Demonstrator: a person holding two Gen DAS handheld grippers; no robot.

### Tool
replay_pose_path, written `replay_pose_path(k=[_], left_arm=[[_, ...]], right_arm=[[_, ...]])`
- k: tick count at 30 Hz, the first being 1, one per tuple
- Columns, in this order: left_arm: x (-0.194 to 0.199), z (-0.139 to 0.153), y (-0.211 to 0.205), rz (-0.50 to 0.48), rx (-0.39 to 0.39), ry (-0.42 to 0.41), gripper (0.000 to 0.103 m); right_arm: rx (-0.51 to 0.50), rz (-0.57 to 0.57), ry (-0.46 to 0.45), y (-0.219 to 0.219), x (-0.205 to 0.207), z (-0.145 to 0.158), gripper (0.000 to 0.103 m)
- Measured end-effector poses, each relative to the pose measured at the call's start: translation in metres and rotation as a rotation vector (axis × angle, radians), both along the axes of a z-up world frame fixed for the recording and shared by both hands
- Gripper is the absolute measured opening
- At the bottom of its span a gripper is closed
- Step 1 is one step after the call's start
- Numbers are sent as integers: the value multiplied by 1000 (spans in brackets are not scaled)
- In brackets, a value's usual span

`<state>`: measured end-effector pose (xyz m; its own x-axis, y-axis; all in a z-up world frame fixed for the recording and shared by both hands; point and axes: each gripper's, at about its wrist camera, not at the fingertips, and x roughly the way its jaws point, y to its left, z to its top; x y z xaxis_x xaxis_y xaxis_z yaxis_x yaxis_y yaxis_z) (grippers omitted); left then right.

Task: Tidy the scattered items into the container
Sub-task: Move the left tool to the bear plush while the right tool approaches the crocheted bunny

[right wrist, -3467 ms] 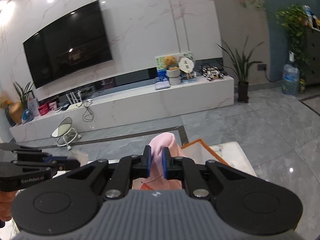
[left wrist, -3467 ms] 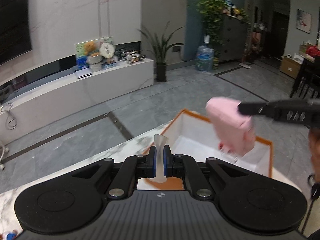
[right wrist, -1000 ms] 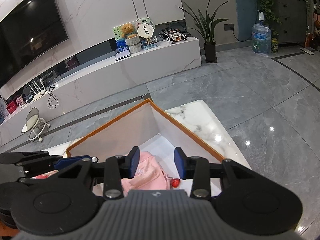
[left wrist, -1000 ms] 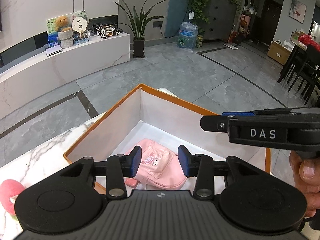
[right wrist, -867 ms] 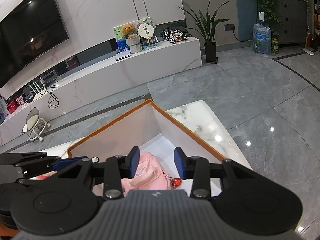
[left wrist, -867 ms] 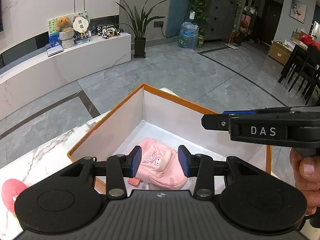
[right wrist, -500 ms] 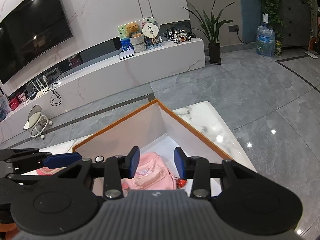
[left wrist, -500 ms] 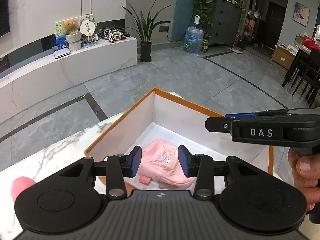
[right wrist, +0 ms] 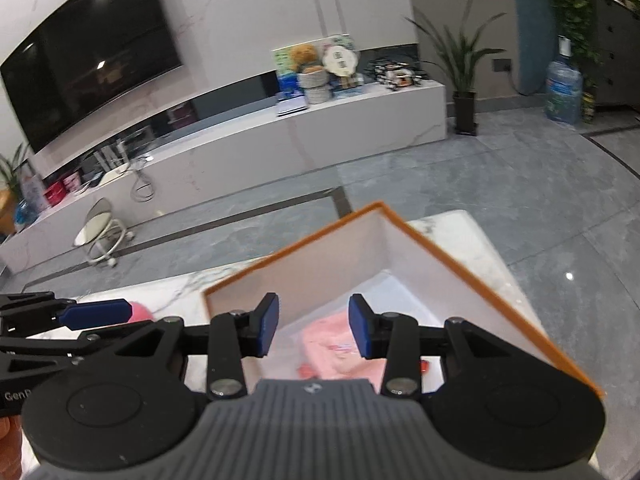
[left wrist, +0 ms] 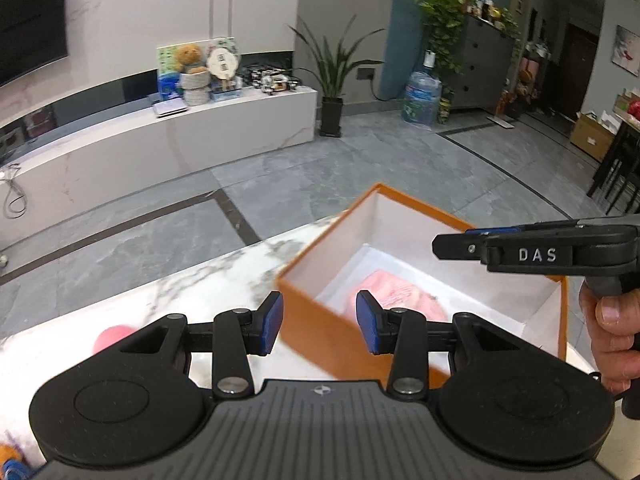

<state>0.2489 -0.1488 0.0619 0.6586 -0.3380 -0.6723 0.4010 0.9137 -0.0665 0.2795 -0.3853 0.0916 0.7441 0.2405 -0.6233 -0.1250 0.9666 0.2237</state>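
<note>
An orange box (left wrist: 320, 320) with a white inside (right wrist: 320, 268) stands on the marble table. A pink cap (left wrist: 396, 298) lies on its floor, also seen as pink cloth (right wrist: 332, 344) in the right wrist view. My left gripper (left wrist: 319, 326) is open and empty, over the box's near left corner. My right gripper (right wrist: 313, 330) is open and empty above the box's near side. In the left wrist view the right gripper (left wrist: 452, 245) reaches in from the right over the box. A pink round item (left wrist: 110, 338) lies on the table left of the box.
The marble table (left wrist: 192, 280) ends just beyond the box, with grey floor past it. A small orange and blue thing (left wrist: 12, 464) sits at the near left corner. A hand (left wrist: 616, 332) holds the right gripper's handle. A small red thing (right wrist: 424, 366) lies in the box.
Both grippers have drawn back and left from the box, the left one more; it now sits over the box's corner. Both stayed open and empty. The cap lies still.
</note>
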Motion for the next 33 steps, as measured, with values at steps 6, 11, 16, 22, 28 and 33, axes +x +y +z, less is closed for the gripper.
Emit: replay_pose_path(k=[6,11,16,22,28,33], left_arm=[[-10,2,46,66,3,6,47],[-20,7,80,123,-2,0,47],[-31,10,112,175,-9,-5,48],[-42,6,144,225,-18,5,48],[-57,-5,175,269,-30,14,50],[-66,-15,212,309,-34,14,50]], right_arm=[[-7,69,-11,38,-5,4,42],[-34,117,-13,67,-9,4,42],[-66,176,-15,98,-14,3,42],[-108,234,-17,123,-24,0,43],[-149,291,-19,145,-33,-5,43],[-174,321,-11,156,-36,-12,43]])
